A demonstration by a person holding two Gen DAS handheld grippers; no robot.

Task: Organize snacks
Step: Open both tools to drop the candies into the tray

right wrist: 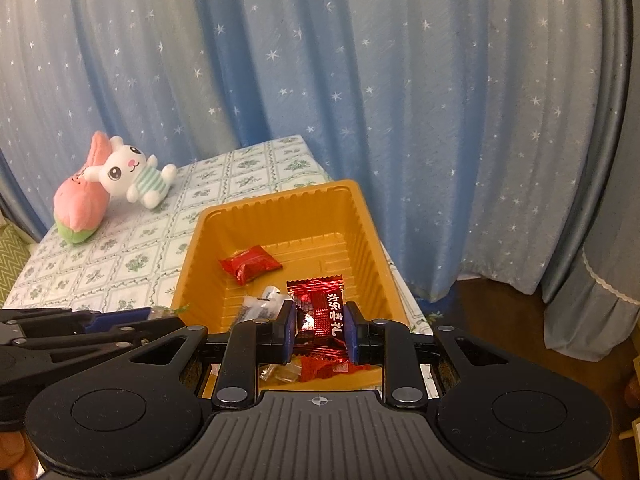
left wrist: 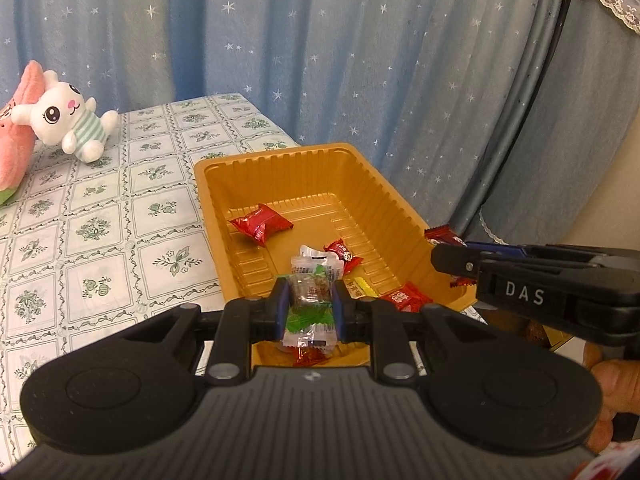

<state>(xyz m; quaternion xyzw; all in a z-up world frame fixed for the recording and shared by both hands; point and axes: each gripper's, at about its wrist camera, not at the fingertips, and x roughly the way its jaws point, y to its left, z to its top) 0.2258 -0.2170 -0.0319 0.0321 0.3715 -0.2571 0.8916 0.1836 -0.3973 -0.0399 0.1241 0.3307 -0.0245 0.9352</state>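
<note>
An orange plastic tray [left wrist: 224,208] [right wrist: 200,248] sits at the table's right edge and holds several wrapped snacks, among them a red packet [left wrist: 262,222] [right wrist: 250,264]. Above the tray's near end, my left gripper [left wrist: 309,300] is shut on a clear snack wrapper with green print [left wrist: 310,304]. My right gripper [right wrist: 320,320] is shut on a dark red candy packet with white writing [right wrist: 320,312], also over the tray's near end. In the left wrist view the right gripper [left wrist: 448,250] comes in from the right; in the right wrist view the left gripper [right wrist: 152,314] comes in from the left.
A white plush rabbit [left wrist: 68,120] [right wrist: 128,176] leans on a pink plush cushion [left wrist: 16,152] [right wrist: 80,204] at the far left of the floral tablecloth [left wrist: 120,220] [right wrist: 120,252]. A blue starred curtain [left wrist: 360,60] hangs close behind. A person's fingers [left wrist: 604,384] hold the right gripper's handle.
</note>
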